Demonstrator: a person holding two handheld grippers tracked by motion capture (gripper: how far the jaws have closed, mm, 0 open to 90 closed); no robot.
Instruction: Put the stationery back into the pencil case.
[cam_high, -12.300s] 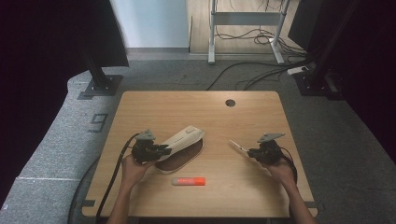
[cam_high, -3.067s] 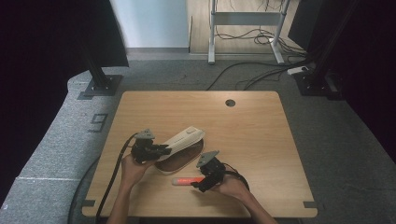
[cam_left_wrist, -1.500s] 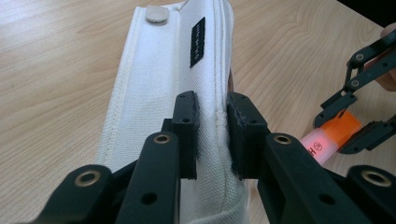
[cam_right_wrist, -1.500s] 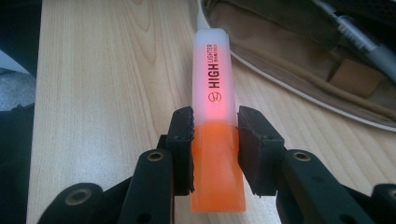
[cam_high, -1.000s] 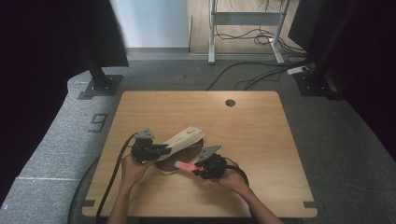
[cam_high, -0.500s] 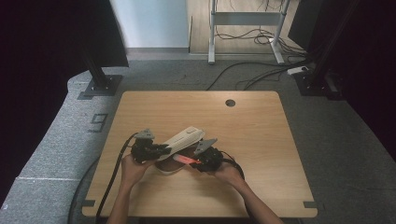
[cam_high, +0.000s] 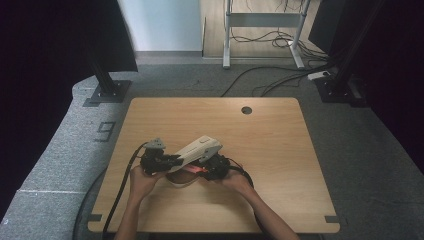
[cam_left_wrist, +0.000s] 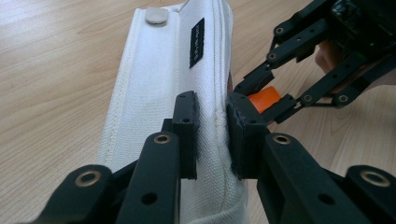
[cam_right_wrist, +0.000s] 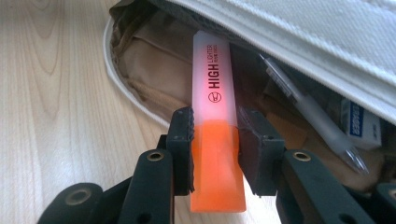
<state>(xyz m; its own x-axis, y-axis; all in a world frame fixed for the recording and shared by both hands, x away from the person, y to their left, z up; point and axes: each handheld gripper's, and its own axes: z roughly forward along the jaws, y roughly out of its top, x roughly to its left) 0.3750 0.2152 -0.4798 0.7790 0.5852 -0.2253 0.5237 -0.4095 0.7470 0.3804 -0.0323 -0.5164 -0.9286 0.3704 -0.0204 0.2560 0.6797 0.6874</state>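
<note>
Pencil case (cam_left_wrist: 159, 88): white woven fabric outside with a small black label and a pale grey snap button, tan/khaki lining (cam_right_wrist: 154, 60) inside; highlighter (cam_right_wrist: 215, 135): orange body, translucent pinkish-white cap with black "HIGH" lettering. Inside the case, a clear frosted pen (cam_right_wrist: 317, 123) and a white eraser (cam_right_wrist: 362, 123) with a blue sleeve. Both grippers, left gripper (cam_left_wrist: 212, 135) and right gripper (cam_right_wrist: 215, 147), are matte black with brassy rivets at the pivots; the worktop (cam_high: 280, 135) is light wood with visible grain, and the floor (cam_high: 60, 165) is grey carpet with a dark "9" marked on it.
</note>
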